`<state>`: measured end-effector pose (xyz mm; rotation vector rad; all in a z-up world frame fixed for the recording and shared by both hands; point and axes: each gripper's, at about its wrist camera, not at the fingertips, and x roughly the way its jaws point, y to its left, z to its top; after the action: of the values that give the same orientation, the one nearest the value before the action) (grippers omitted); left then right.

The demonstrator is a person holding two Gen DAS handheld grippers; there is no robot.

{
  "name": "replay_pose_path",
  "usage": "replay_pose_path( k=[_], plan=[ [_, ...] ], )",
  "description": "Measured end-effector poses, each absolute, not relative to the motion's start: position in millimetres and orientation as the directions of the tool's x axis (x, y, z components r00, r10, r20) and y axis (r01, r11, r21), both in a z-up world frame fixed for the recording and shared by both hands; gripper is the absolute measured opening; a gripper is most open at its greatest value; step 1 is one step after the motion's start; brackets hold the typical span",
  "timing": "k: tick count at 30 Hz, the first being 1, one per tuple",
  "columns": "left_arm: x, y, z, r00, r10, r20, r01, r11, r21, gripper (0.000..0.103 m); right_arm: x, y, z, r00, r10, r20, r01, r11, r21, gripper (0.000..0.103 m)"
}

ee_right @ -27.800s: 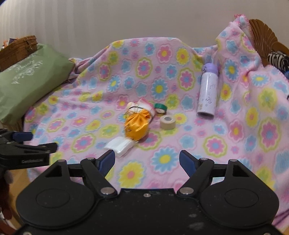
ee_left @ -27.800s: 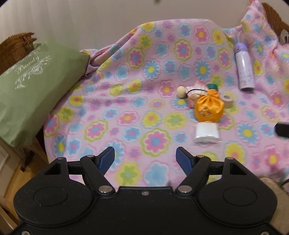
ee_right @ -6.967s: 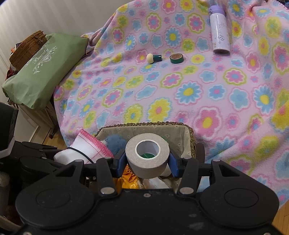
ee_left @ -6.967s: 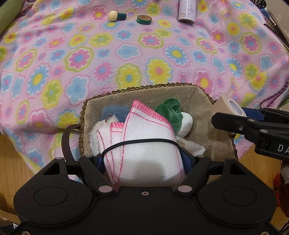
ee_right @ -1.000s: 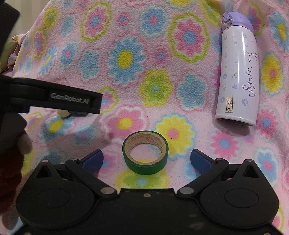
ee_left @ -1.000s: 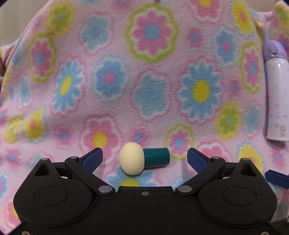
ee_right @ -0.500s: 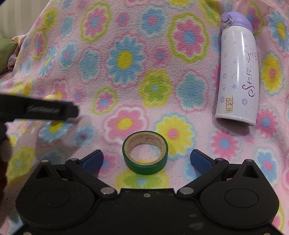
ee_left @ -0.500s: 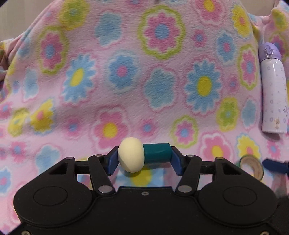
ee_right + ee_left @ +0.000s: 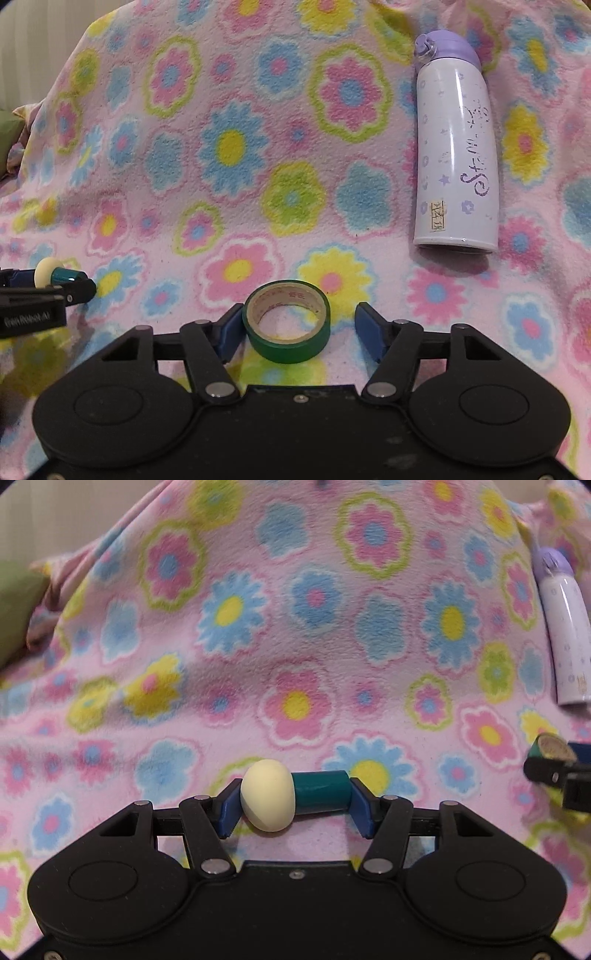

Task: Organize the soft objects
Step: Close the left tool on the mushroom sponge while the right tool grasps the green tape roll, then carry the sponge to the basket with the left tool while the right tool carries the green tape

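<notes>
My left gripper (image 9: 293, 805) is shut on a small toy mushroom (image 9: 291, 797) with a cream cap and a teal stem, held sideways just above the flowered pink blanket (image 9: 295, 627). The mushroom (image 9: 55, 275) also shows at the far left of the right wrist view. My right gripper (image 9: 299, 328) is partly closed around a green tape roll (image 9: 288, 321) that lies flat on the blanket; the left pad touches it, the right pad stands off with a gap. The roll (image 9: 550, 749) also shows at the right edge of the left wrist view.
A white and lilac bottle (image 9: 456, 147) lies on the blanket beyond and right of the tape roll; it also shows in the left wrist view (image 9: 565, 635). A green cushion (image 9: 14, 602) sits at the far left edge.
My left gripper has lifted and drawn back with the mushroom in it. My right gripper has narrowed from wide open toward the tape roll.
</notes>
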<state>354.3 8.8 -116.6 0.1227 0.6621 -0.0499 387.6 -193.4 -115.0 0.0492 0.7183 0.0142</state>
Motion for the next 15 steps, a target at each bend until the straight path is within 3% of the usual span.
replay_pose_path(
  k=[5, 15],
  plan=[
    [364, 12, -114, 0.787, -0.034, -0.617, 0.082, 0.995, 0.05, 0.056, 385, -195, -115, 0.761, 0.026, -0.649, 0.019, 0.998, 0.063, 0.048],
    [365, 17, -113, 0.788, -0.054, -0.613, 0.074, 0.997, 0.008, 0.056, 384, -199, -116, 0.766, 0.04, -0.641, 0.033, 0.994, 0.102, 0.048]
  ],
)
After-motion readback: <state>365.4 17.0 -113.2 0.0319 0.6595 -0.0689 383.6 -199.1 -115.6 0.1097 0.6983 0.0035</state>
